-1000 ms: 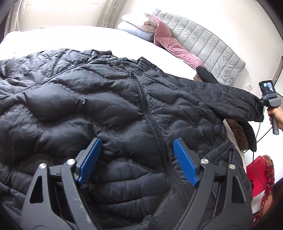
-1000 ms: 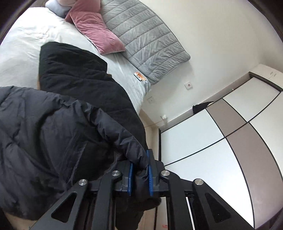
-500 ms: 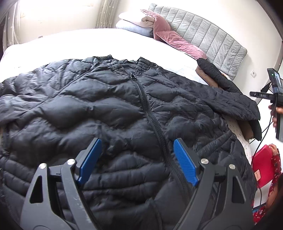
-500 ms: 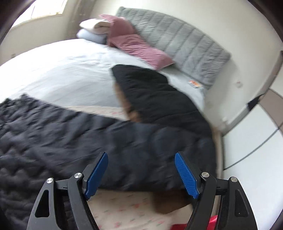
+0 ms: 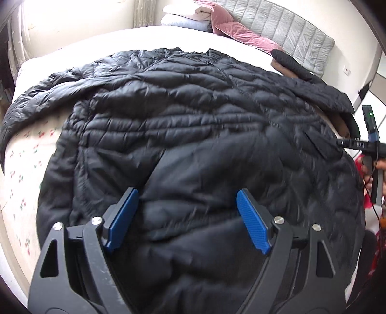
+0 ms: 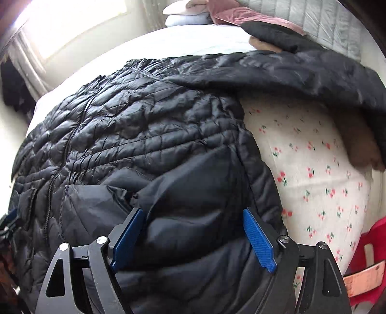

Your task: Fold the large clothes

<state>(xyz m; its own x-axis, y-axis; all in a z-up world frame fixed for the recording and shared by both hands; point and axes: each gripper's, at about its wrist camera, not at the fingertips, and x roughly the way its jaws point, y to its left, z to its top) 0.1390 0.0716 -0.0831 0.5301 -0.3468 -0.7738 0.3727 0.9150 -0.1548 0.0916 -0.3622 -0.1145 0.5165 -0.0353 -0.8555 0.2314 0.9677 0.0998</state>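
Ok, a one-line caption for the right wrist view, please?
Open right gripper poised over a black quilted puffer jacket spread zipped on a cherry-print blanket, its sleeve stretched sideways.

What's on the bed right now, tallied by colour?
Black: 2, the puffer jacket and a dark garment near the headboard.
Pink: 1, the velvet pillow.
White or pale: 2, the stacked pillows.
Cherry print: 1, the blanket under the jacket.
Total: 6
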